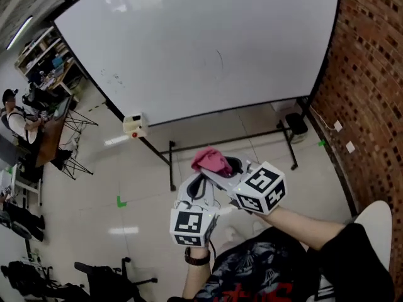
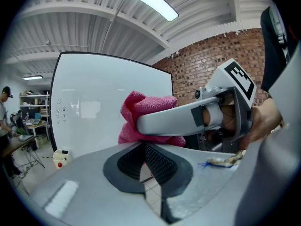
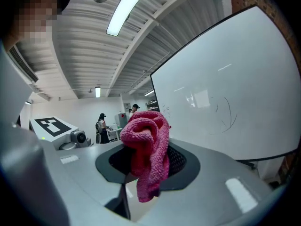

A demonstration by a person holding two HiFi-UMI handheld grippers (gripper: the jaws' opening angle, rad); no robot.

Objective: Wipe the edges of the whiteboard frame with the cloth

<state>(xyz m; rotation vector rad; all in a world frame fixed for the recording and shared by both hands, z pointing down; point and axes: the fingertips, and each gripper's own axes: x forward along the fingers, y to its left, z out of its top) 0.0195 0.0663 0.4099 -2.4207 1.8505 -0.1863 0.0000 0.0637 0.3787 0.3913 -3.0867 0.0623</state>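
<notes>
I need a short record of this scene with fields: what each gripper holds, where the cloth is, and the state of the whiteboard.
right gripper: fingers shut on the pink cloth
left gripper: fingers together, nothing between them
cloth: bunched up, held apart from the whiteboard
whiteboard: on a stand, a few faint marks, wiping not yet begun

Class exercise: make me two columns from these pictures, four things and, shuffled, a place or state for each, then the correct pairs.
Things:
1. cloth
2. whiteboard
3. left gripper
4. brick wall

Place or state:
A. holds nothing
B. at the head view's right edge
C. white, with faint marks
D. pinched in the right gripper

Pairs: 1-D, 2-C, 3-A, 4-B
</notes>
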